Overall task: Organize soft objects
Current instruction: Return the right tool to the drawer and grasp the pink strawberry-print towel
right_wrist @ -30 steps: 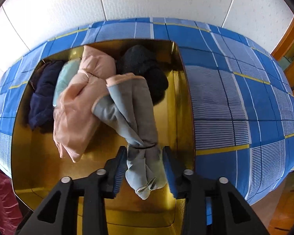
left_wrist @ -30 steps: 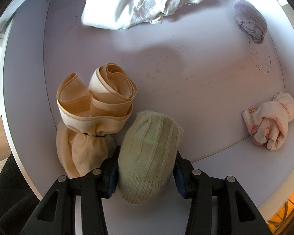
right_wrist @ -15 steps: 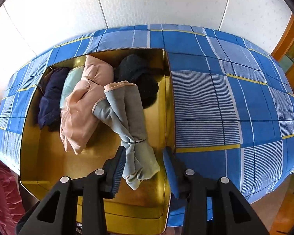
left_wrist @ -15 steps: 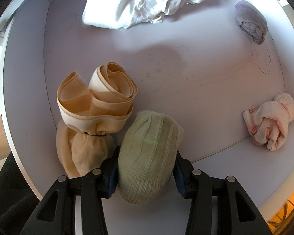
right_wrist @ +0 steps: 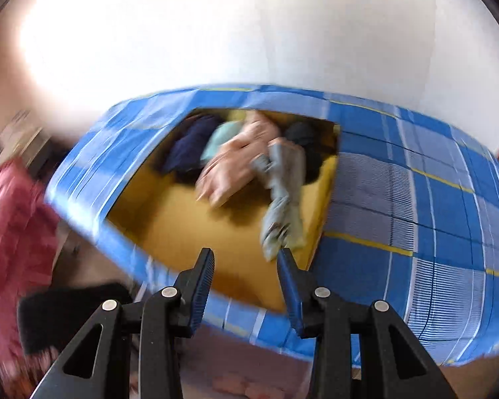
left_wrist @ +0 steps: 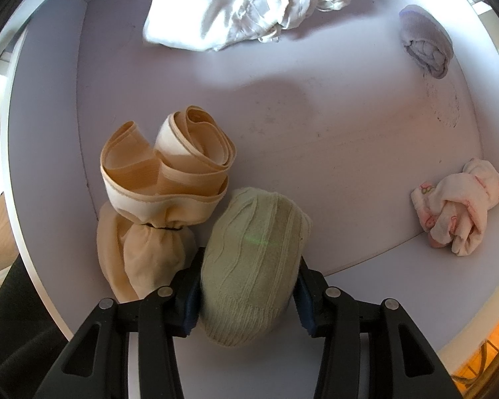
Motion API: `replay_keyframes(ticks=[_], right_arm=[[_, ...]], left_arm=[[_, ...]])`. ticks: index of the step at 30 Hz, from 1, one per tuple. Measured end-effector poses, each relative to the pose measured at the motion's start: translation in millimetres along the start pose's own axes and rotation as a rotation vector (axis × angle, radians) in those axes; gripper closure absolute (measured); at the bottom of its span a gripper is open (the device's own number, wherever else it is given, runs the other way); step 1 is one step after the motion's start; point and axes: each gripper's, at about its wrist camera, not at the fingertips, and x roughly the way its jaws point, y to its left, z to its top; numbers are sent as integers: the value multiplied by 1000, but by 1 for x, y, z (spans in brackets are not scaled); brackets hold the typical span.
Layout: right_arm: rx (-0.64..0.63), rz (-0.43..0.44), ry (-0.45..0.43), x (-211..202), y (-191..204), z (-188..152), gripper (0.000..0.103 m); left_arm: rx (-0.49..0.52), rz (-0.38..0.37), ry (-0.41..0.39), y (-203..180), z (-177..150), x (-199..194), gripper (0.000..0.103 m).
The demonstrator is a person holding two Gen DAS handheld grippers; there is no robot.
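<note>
- Left gripper (left_wrist: 248, 291) was closed around a pale green knit hat (left_wrist: 251, 262), blue pads pressed into both sides, at the near edge of a white tray (left_wrist: 316, 133).
- Cream stocking bundle (left_wrist: 156, 206), tied with a dark band, stood just left of the hat, touching it.
- Crumpled white cloth (left_wrist: 243, 10) lay at the far side of the tray; a grey rolled sock (left_wrist: 425, 46) at far right; a pink-and-white knotted cloth (left_wrist: 459, 212) at right, well apart from the hat.
- Right gripper (right_wrist: 246, 286) was spread wide with nothing between its fingers, hovering near the front edge of a gold-lined box (right_wrist: 183, 226).
- Box sat in a blue plaid cloth (right_wrist: 415, 206).
- Grey-blue stocking bundle (right_wrist: 282, 193) lay in the box along its right wall, its near end close to the right fingertip; contact unclear through motion blur.
- Pink garment (right_wrist: 236, 163) lay left of it, touching; a navy item (right_wrist: 189, 143) at far left, and a black item (right_wrist: 302, 136) at the far right corner.
- Red fabric (right_wrist: 10, 232) showed at the left edge, blurred.
</note>
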Motion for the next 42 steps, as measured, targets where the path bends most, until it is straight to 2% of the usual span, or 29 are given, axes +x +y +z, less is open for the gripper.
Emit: replay_keyframes(ticks=[2, 5, 9, 11, 13, 16, 19, 22, 27, 30, 32, 36, 38, 40, 42], right_arm=[[-88, 42, 28, -5, 10, -24, 64], [-216, 100, 114, 2, 27, -65, 64], [-400, 117, 311, 43, 54, -132, 64], [-461, 91, 455, 80, 64, -167, 64], [-439, 66, 582, 118, 65, -190, 64], [-381, 48, 700, 165, 59, -207, 64], [-337, 46, 798, 202, 52, -217, 64], [-345, 29, 871, 225, 49, -226, 64], [-309, 54, 990, 260, 37, -245, 64], [-254, 40, 986, 273, 25, -254, 62], [-219, 40, 926, 274, 20, -253, 61], [-163, -29, 784, 265, 6, -237, 59], [-97, -1, 756, 260, -2, -229, 58], [-59, 76, 784, 259, -4, -230, 56], [-98, 98, 804, 260, 1, -234, 52]], left_arm=[[-14, -20, -3, 3, -1, -2, 56], [-28, -19, -13, 10, -1, -4, 56], [-28, -14, -8, 14, -3, -2, 56], [-22, -12, -4, 13, -4, -1, 56], [-21, -10, -4, 13, -5, 0, 56], [-30, -17, -2, 12, -7, 0, 56], [-37, -24, -1, 13, -4, 4, 56], [-47, -38, -3, 20, -5, 8, 56], [-96, -117, -39, 37, -2, 1, 56], [-127, -145, -59, 46, -1, -3, 56], [-136, -147, -61, 50, 0, -3, 56], [-180, -187, -91, 62, 4, -10, 56], [-214, -231, -122, 72, 3, -19, 54], [-229, -248, -154, 76, 4, -31, 48], [-219, -236, -191, 80, 2, -42, 36]])
